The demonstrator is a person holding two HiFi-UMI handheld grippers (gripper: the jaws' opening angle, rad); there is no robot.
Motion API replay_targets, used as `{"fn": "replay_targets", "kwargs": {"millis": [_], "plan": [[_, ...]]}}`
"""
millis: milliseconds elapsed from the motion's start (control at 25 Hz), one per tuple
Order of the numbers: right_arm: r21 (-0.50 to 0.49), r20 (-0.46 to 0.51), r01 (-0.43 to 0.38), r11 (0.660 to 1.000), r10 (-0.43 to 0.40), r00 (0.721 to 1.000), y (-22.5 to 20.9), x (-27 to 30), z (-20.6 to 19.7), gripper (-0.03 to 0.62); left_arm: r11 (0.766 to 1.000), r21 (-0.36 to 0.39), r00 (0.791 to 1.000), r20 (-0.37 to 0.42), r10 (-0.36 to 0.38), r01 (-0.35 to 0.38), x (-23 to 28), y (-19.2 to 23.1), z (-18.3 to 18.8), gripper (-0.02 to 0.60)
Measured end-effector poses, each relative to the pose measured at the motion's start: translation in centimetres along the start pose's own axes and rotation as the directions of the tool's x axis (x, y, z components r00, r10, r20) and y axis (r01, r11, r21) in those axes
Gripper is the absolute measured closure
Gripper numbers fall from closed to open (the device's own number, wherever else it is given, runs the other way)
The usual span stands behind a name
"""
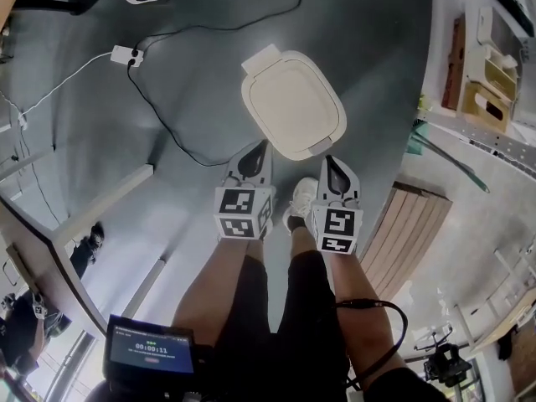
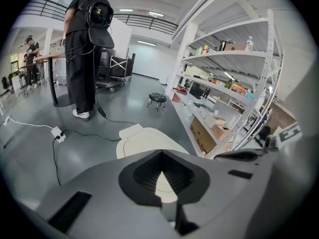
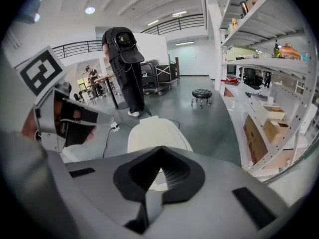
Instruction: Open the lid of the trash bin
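Bin (image 1: 293, 103) sits on the grey floor (image 1: 193, 82), right in front of the person's shoe (image 1: 301, 198) and just past the tips of both claws. Its lid (image 1: 289, 99) is down and lies flat. The lid is cream, smooth and plain, shaped like a box with round corners, and a thin line runs around it close to the edge. In the head view its long way runs from the top left down to the bottom right. A small square tab sticks out at the far top-left end. A little lip sits at the near end, close to the right claw (image 1: 329, 161). I cannot tell if that claw touches the lip. The left claw (image 1: 256, 147) is near the lid's closer edge. Both claws point forward at the bin. Each one is clenched, with its two tips pressed together in a point and nothing held between them. A small gap behind the tips shows ridged black pads and a bit of cream lid beyond. The claws are grey and smooth, and each has a cube with black and white squares. The floor is shiny. A thin black cable (image 1: 159, 115) curls over it to a white plug box (image 1: 126, 55). White metal shelves (image 2: 224, 83) with boxes stand on the right side. A person in black (image 2: 82, 49) stands farther back, past the bin.
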State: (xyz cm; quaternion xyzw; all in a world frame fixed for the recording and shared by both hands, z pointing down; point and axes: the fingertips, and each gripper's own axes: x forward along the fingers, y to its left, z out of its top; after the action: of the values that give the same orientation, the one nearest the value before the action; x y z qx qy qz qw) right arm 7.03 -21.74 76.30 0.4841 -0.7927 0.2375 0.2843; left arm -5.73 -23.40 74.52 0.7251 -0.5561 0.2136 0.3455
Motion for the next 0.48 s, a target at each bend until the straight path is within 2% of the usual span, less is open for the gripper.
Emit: {"fn": "replay_targets", "kwargs": {"millis": [120, 320, 480], "plan": [[0.011, -0.033, -0.013, 1.000, 0.013, 0.999, -1.0, 2.0, -3.3, 0.597, 1.000, 0.006, 1.000, -0.021, 0.010, -0.010, 2.1, 0.5, -2.7, 0.584], [0.006, -0.068, -0.028, 1.000, 0.029, 0.997, -1.5, 3.5, -6.1, 0.597, 0.999, 0.015, 0.998, -0.029, 0.050, -0.050, 2.9, 1.4, -4.6, 0.584], [0.015, -0.059, -0.043, 0.999, 0.044, 0.997, -1.7, 4.8, -7.4, 0.597, 0.998, 0.016, 0.998, -0.022, 0.056, -0.056, 3.9, 2.2, -5.8, 0.584]]}}
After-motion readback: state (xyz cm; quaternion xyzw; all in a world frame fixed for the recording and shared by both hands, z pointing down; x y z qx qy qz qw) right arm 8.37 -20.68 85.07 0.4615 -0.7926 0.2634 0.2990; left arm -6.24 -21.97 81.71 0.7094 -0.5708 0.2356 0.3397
